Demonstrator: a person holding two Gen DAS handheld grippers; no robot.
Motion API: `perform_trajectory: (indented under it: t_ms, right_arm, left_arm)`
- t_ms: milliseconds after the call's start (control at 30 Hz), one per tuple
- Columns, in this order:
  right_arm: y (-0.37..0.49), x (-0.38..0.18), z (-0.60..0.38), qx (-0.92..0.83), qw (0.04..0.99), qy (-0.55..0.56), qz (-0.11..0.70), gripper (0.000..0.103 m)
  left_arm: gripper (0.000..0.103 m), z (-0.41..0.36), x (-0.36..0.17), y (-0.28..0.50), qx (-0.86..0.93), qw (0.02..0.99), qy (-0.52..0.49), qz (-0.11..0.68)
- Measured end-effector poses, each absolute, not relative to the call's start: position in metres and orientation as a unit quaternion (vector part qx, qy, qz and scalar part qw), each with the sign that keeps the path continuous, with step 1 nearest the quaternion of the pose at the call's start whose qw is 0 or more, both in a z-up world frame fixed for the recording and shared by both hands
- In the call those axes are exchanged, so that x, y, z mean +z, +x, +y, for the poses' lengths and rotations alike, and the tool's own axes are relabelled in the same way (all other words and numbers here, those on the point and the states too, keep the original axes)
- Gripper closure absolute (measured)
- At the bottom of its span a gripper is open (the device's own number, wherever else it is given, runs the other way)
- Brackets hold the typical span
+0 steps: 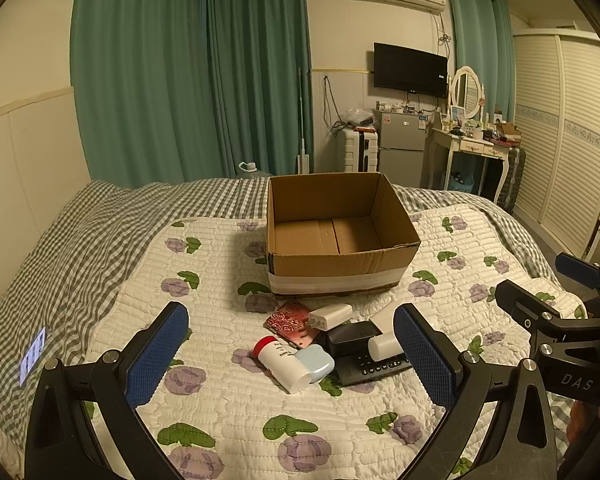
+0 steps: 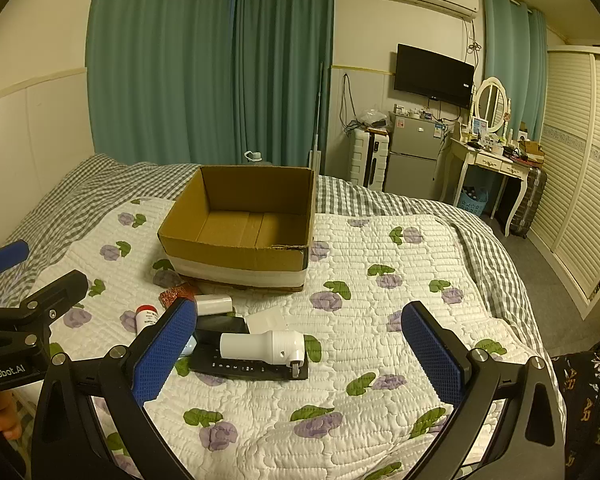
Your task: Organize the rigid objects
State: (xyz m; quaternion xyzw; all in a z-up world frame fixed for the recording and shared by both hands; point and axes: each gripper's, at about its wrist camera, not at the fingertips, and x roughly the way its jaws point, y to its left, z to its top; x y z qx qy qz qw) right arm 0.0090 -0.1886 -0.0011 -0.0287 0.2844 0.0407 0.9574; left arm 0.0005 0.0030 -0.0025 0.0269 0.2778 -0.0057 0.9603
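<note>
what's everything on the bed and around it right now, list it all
open brown cardboard box: 1, brown with white tape band, middle of the quilt, nothing visible inside
white cylindrical bottle with red cap: 1, lying in front of the box
pale blue rounded case: 1, against the bottle
red patterned flat packet: 1, near the box front
white plug adapter: 1, beside the packet
black remote control: 1, under the white device
white torch-shaped device: 1, lying on the remote
small black box: 1, in the pile
floral white quilt: 1, on the bed
green curtains: far wall
left gripper: open, over the pile
right gripper: open, right of the pile
</note>
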Motion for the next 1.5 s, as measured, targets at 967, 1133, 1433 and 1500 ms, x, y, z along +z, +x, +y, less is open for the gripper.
perform_trajectory:
  t_ms: [967,1133,1433,1500]
  right_arm:
    - [0.009,-0.006,-0.188,0.042,0.957,-0.029,0.286,0.0]
    - [0.008,-0.005,-0.188,0.042,0.957,-0.029,0.286,0.0]
    - [0.012,-0.013,-0.186,0.039,0.955,-0.039,0.292,0.0]
    - [0.017,-0.017,-0.185,0.039,0.953,-0.043,0.298,0.0]
  left_arm:
    - [0.0,0.007,-0.003,0.0,-0.005,0.961,0.027,0.275]
    - [0.0,0.007,-0.002,0.0,-0.003,0.963,0.032,0.268]
    - [0.0,0.01,-0.007,0.009,0.012,0.961,0.041,0.273]
    - [0.0,0.011,-0.017,0.017,0.018,0.956,0.043,0.29]
